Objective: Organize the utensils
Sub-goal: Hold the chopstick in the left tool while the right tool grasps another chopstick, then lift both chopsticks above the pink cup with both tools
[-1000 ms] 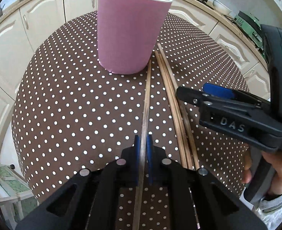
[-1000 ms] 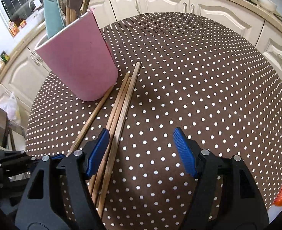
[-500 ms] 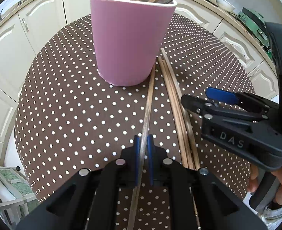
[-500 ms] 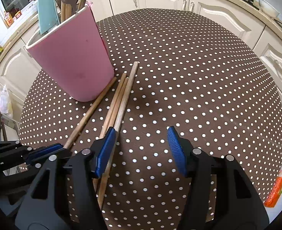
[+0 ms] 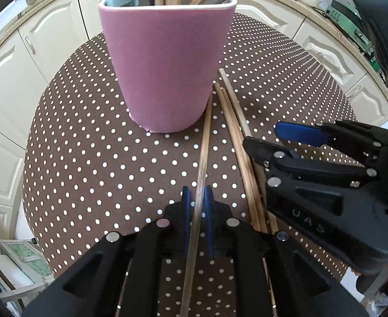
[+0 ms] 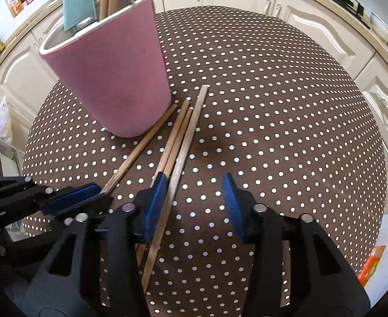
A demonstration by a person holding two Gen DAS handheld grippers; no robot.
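Both your wrist cameras look steeply down, close over the dotted table (image 5: 88,158). Your left view faces the pink cup (image 5: 164,60) head-on; your right sees it far left (image 6: 109,79). Both share the chopsticks (image 6: 183,142).

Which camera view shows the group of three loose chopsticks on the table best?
The right wrist view: the three chopsticks lie mostly uncovered beside the pink cup. In the left wrist view, the right gripper hides their near ends.

The utensils in the pink holder (image 5: 164,66) are cut off by the top edge in both views. Near ends of the three chopsticks (image 6: 179,142) hide under the right gripper (image 6: 196,206).
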